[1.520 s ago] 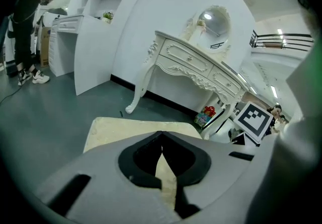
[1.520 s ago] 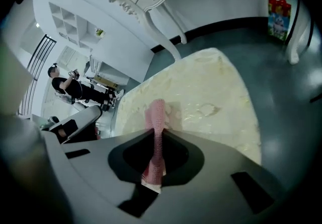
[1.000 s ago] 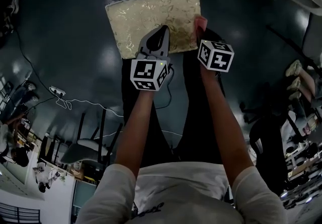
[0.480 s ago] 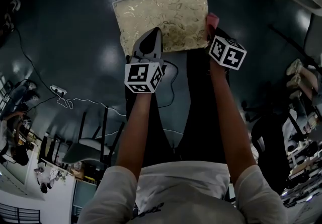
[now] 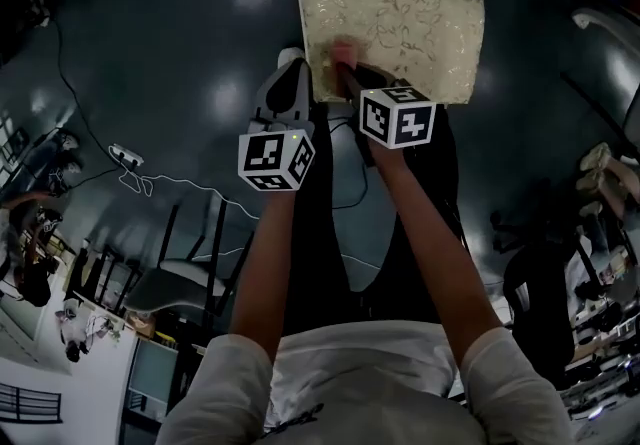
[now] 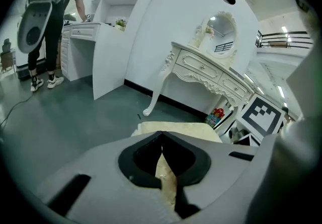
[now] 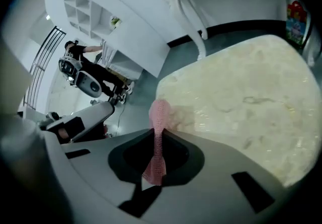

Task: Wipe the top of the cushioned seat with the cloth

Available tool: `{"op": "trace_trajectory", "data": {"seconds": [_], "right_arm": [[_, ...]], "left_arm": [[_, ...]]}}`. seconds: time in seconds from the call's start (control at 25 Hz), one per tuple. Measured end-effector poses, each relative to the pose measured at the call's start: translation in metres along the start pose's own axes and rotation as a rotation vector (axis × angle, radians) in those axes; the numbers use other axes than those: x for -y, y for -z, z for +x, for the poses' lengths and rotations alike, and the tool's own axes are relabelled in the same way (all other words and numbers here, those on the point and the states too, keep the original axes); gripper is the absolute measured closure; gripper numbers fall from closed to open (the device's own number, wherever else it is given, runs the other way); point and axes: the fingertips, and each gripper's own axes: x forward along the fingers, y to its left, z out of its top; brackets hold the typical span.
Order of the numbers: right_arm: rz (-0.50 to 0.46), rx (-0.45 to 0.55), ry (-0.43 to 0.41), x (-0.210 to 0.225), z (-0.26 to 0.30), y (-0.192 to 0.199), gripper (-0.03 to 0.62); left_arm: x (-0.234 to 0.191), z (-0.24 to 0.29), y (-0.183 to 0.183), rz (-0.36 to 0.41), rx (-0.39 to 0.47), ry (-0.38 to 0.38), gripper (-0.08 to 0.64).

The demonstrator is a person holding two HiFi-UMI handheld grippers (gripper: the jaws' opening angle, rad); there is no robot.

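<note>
Head view: looks steeply down on the cushioned seat (image 5: 410, 28), cream and patterned, standing on the dark floor (image 5: 150, 33). Finds the pink cloth (image 5: 345, 53) lying on the seat's top, close to the seat's near-left corner, pinched hard between the shut jaws of the right gripper (image 5: 347, 71), with a tuft poking out past the tips toward the seat. Finds the left gripper (image 5: 291, 61) at the seat's near-left edge, closed too, with a fold of the seat's cream cover nipped between the jaws, probably to steady the seat. Could go wrong in two ways, judging from this. Might drag the hard jaw tips rather than the cloth across the seat if tilted too low, since little cloth sticks out in front. Might tug the seat along the floor, or lose the thin bite on its cover, if a wiping stroke pulls away from the left gripper. Against the head view half a second back: has carried the cloth from just off the seat's near-right corner over to the seat's near-left part, on the top now rather than at the edge. Has kept the left gripper clamped at the same near-left edge. Cannot settle how much of the seat's top is already wiped.
</note>
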Motion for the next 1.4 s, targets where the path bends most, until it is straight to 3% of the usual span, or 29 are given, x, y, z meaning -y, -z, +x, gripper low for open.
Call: {"op": "trace_trajectory", "data": {"seconds": [0.12,0.24,0.44,1.0,1.4], "right_arm": [[-0.021,-0.082,-0.05,-0.033,0.037,0.016,0.565],[-0.007,-0.147,-0.046,-0.042,0.06,0.03,0.565],[-0.009,-0.134,-0.022,-0.03,0.058,0.028,0.565],[0.091,-0.017,0.038,0.077,-0.038,0.008,0.565],[0.113,0.052,0.139,0.171,-0.117,-0.005,0.565]], "left_arm": [[-0.03,-0.014,-0.005,-0.001,0.008,-0.032,0.546],[-0.049,-0.022,-0.008,-0.009,0.013,-0.056,0.546],[-0.05,-0.019,0.0,-0.02,0.006,-0.06,0.546],[0.061,0.04,0.004,0.013,-0.013,0.044,0.546],[0.139,0.082,0.023,0.042,-0.041,0.098,0.545]]}}
